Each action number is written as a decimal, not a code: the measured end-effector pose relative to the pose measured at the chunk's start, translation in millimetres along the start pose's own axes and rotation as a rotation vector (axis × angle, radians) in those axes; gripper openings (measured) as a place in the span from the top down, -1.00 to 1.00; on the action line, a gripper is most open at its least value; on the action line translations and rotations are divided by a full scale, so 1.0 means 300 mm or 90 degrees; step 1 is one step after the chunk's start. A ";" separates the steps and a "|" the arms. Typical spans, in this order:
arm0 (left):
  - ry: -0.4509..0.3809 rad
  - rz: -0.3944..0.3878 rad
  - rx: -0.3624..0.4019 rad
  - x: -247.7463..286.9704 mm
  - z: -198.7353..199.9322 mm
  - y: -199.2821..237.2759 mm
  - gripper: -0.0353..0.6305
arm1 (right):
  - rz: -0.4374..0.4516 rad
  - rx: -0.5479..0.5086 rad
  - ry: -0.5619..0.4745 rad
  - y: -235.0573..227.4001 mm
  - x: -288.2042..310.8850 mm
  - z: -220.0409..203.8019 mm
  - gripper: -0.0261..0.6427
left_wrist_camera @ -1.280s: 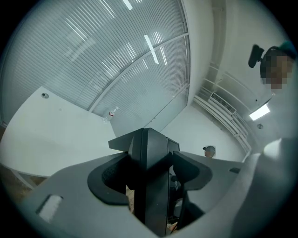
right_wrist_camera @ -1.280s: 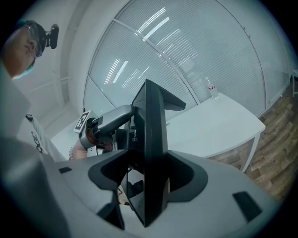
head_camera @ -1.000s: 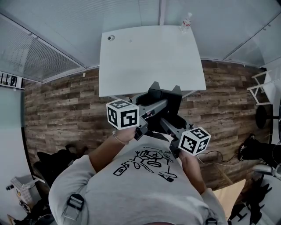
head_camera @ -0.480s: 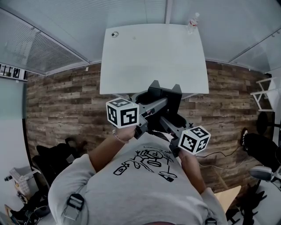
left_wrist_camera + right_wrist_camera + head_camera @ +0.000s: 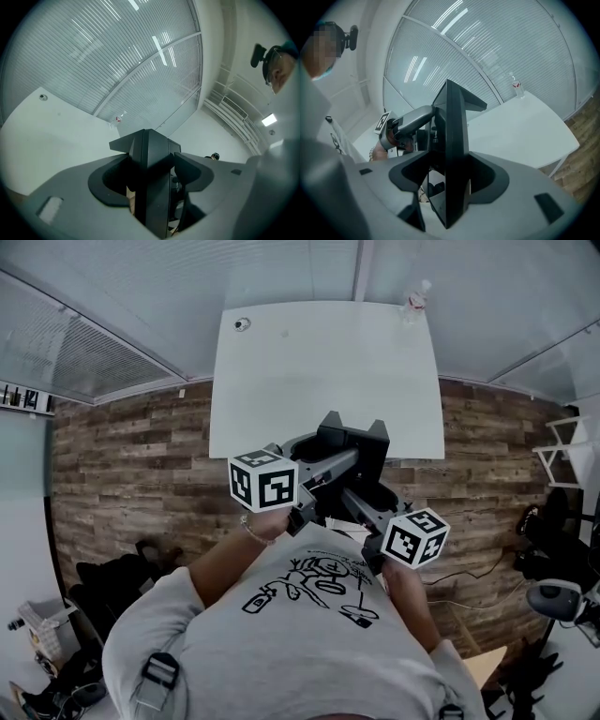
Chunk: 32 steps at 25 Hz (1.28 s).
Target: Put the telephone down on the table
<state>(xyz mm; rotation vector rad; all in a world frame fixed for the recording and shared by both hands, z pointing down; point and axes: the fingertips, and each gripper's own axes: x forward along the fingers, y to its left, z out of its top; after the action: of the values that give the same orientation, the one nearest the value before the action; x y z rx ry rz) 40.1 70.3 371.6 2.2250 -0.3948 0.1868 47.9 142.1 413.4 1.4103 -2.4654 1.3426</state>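
Note:
No telephone shows in any view. The white table [image 5: 328,371] stands ahead of me, its top bare in the middle. I hold both grippers close to my chest, crossed over each other below the table's near edge. My left gripper [image 5: 377,433] points up and to the right, jaws pressed together with nothing between them [image 5: 146,137]. My right gripper [image 5: 330,427] points up and to the left, also shut and empty [image 5: 450,96]. In the right gripper view the left gripper's marker cube [image 5: 383,122] shows at the left.
A small water bottle [image 5: 417,294] stands at the table's far right corner, and a small round thing [image 5: 241,324] lies at its far left corner. Slatted glass walls enclose the table. Dark bags [image 5: 112,577] lie on the wooden floor at left, chairs at right.
The head view has shifted a little, so the table sits slightly lower in frame. Both grippers stay crossed and shut in the same place.

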 end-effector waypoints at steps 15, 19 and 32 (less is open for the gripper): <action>-0.021 0.003 -0.014 0.104 0.363 0.252 0.01 | 0.005 -0.016 0.028 -0.106 0.301 0.326 0.20; -0.026 0.012 -0.019 0.104 0.445 0.324 0.01 | 0.012 -0.017 0.037 -0.116 0.389 0.388 0.20; -0.045 0.029 -0.037 0.134 0.588 0.481 0.01 | 0.027 -0.024 0.060 -0.172 0.556 0.507 0.20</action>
<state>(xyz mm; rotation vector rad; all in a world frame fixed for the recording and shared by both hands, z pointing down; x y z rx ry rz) 28.2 -160.8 376.4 2.1718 -0.4848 0.1198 43.1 -89.3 415.4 1.2642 -2.4600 1.3296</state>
